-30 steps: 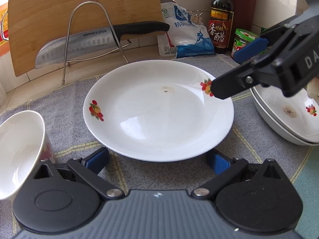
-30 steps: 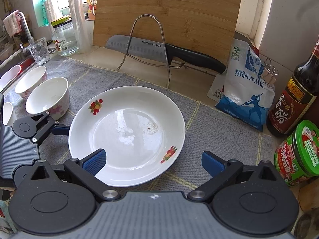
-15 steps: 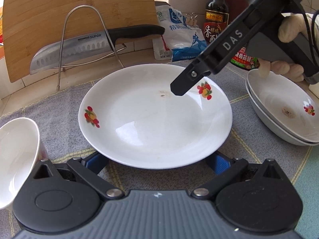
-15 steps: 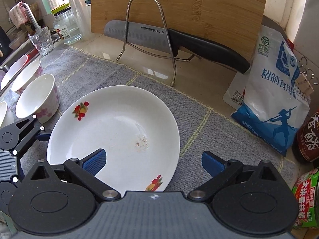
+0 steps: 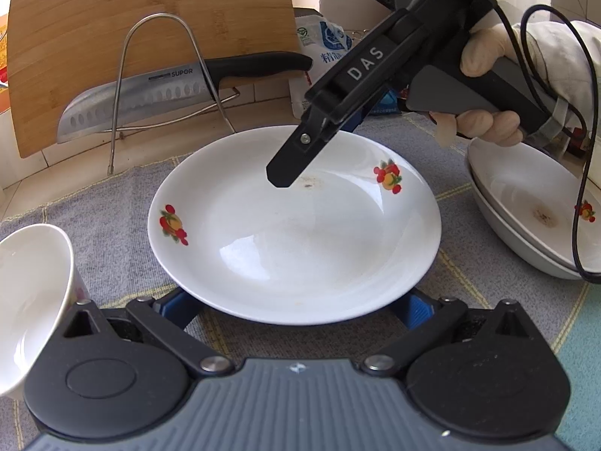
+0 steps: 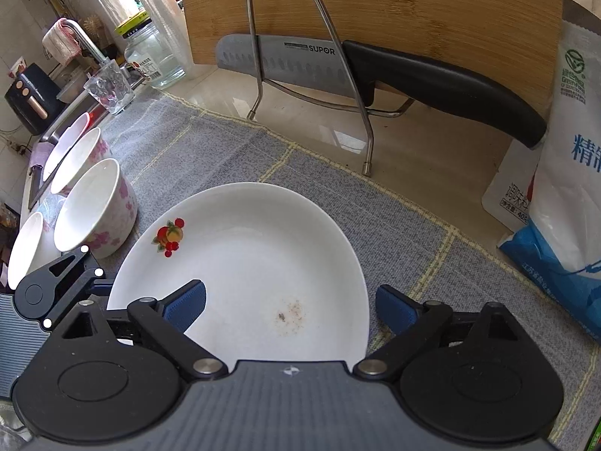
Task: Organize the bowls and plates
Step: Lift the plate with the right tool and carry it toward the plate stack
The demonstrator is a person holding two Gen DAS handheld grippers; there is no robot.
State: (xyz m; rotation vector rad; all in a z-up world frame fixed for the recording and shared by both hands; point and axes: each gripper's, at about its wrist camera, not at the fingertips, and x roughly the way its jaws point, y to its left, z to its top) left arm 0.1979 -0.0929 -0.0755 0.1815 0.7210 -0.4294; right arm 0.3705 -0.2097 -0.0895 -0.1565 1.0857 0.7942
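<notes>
Right gripper (image 6: 291,306) now lower, jaws closing astride plate (image 6: 255,248) rim

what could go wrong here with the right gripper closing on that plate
The right gripper is closing with the plate rim between its jaws; the glossy rim could slip out as it lifts.

The left gripper sits under the plate's near edge, so the plate might tip or knock it.

The bowl stands close beside the plate and could be bumped.

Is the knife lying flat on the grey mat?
No. The knife rests on the wire rack against the cutting board, off the grey mat.
</notes>
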